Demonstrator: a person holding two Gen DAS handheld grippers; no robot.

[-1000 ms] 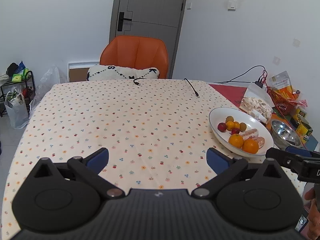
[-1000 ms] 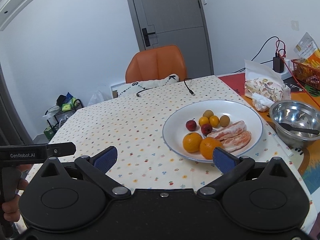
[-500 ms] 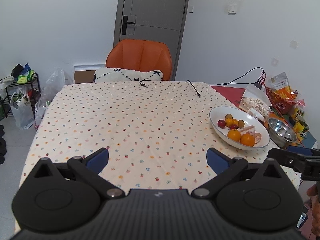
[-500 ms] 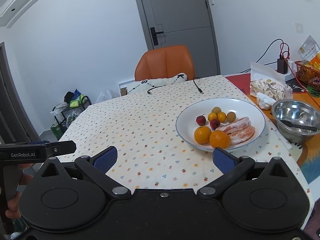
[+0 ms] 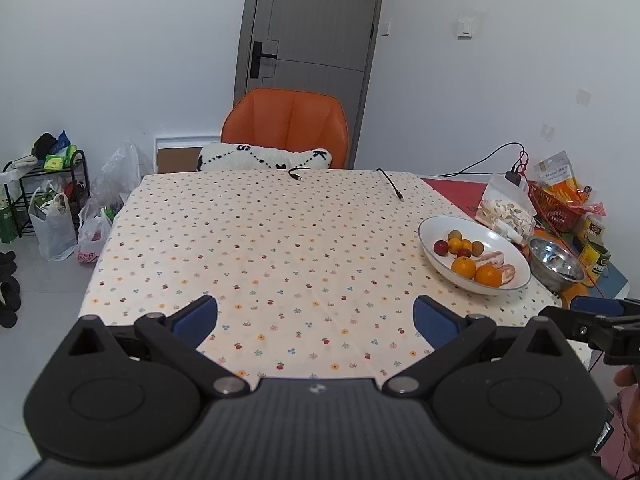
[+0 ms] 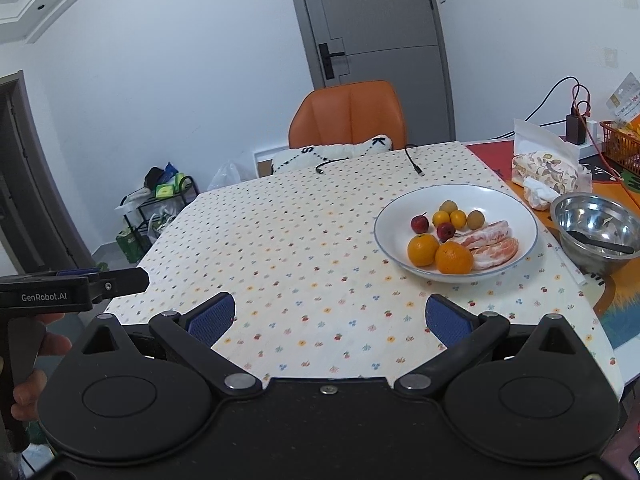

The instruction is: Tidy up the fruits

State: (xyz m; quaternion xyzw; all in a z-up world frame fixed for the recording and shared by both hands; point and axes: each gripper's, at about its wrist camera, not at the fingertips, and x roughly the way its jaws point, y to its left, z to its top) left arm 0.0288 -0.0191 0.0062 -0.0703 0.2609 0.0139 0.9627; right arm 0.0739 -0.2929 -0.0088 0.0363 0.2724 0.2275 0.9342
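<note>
Both the left claw and the right claw were spread apart, empty, above the tabletop; the fruits lay in the plate.

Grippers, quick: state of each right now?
Left gripper: open, fingers wide apart, holding nothing.
Right gripper: open, fingers wide apart, holding nothing.

White plate at the surface's 2 o'clock holding two oranges nearest, peeled pomelo segments at 3 o'clock, small red and yellow fruits at 12 o'clock.
</note>
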